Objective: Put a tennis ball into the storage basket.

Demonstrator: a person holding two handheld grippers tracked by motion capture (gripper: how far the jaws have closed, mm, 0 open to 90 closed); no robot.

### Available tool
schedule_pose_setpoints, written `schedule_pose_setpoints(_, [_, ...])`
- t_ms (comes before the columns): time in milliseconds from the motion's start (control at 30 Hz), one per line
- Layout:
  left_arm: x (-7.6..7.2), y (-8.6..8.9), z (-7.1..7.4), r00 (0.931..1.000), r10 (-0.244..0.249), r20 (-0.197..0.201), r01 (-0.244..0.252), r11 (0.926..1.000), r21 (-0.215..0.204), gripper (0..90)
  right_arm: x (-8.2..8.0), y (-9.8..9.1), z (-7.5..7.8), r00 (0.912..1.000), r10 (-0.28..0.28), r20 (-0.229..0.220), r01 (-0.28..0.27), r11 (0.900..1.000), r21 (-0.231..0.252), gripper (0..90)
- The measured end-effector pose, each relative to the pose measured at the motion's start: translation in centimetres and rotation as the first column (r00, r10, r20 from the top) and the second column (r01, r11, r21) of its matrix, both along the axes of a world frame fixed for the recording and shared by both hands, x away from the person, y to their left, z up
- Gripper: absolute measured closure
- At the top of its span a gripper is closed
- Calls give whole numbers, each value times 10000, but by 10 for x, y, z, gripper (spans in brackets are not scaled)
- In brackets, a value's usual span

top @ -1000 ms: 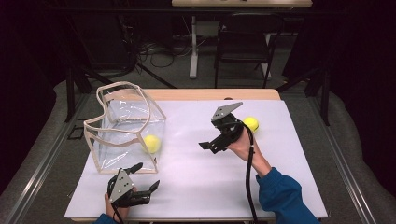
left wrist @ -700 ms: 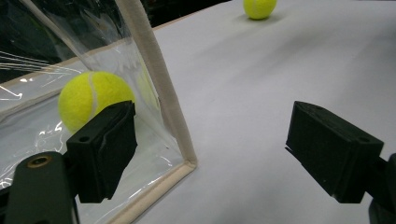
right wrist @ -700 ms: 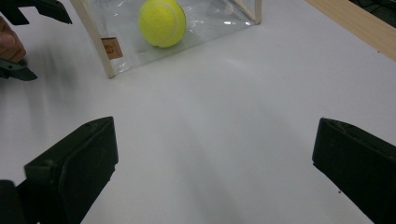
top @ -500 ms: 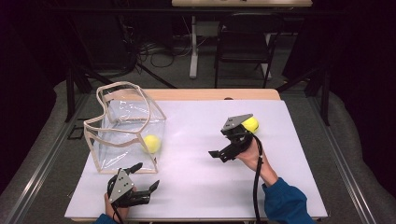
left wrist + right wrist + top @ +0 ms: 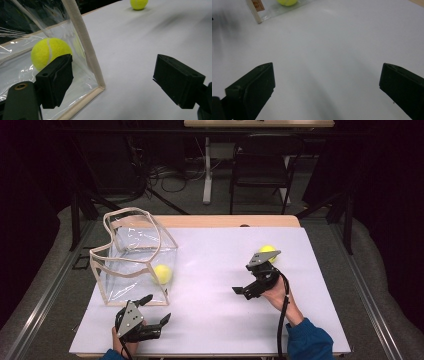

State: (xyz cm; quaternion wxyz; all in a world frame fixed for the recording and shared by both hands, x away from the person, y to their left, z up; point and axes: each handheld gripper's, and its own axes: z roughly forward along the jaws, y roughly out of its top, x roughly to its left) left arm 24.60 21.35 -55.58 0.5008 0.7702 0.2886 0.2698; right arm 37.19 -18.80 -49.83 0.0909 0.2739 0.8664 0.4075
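So the right tongs (image 5: 246,290) have slid back toward the person, off the loose tennis ball (image 5: 267,251), jaws wide apart and holding nothing. Left tongs (image 5: 150,312) haven't budged, gaping too, beside the clear bag (image 5: 132,255) with the other ball (image 5: 162,273) inside.

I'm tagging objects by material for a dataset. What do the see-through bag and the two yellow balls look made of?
The bag looks like clear, glossy soft plastic, probably vinyl: it creases and glints, and its cream edging looks like woven fabric tape. The ball inside it has fuzzy yellow felt with a pale seam, so likely a tennis ball. The ball on the table looks alike, though less clearly.
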Motion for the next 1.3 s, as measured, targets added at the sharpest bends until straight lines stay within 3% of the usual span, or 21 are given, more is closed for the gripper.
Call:
schedule_pose_setpoints(633, [-2,-1,1,10000,-8,39,8,10000,-28,160,-3,-29,-10,9970,-747,-184,743,9971,-188,0])
schedule_pose_setpoints(1300, [-2,-1,0,10000,39,18,-39,10000,8,160,17,-55,1,9862,-1653,-44,1652,9862,-49,0])
